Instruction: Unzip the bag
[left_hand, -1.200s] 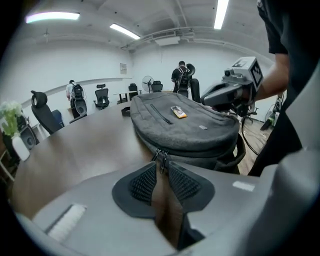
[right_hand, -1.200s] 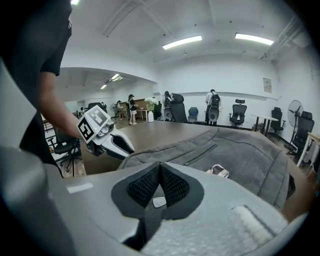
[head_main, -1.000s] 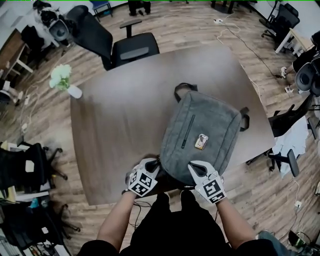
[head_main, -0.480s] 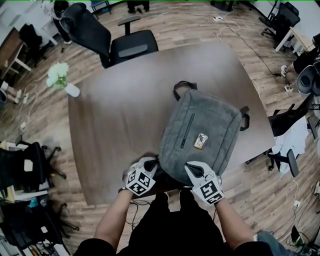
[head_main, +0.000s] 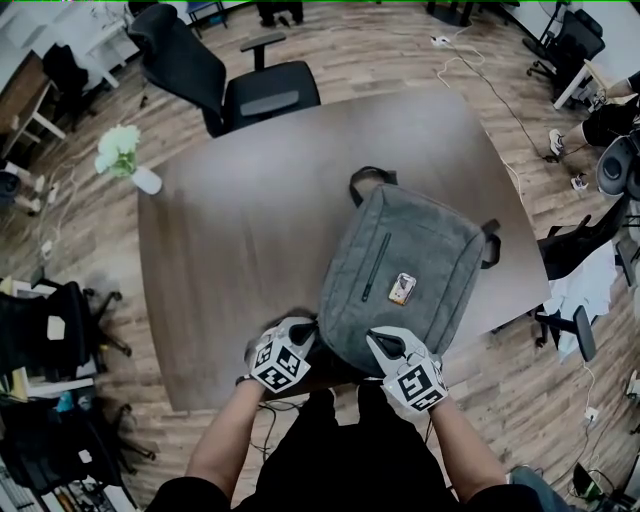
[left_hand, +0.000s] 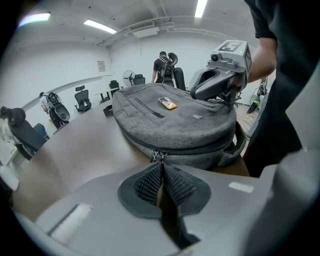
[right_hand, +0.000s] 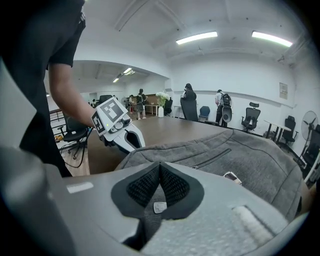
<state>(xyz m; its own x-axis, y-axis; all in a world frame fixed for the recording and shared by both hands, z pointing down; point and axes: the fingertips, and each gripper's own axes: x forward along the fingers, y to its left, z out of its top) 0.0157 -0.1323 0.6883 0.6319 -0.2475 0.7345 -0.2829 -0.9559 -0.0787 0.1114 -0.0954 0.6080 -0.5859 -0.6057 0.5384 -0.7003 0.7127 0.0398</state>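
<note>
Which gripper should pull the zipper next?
Left. The left gripper is shut right at the zipper pulls, apparently pinching them; the right gripper only clamps bag fabric, bracing it.

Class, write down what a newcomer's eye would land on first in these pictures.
A grey backpack lies flat on the brown table, a small orange tag on top. At its near edge, the left gripper pinches a zipper pull and the right gripper clamps the fabric.
</note>
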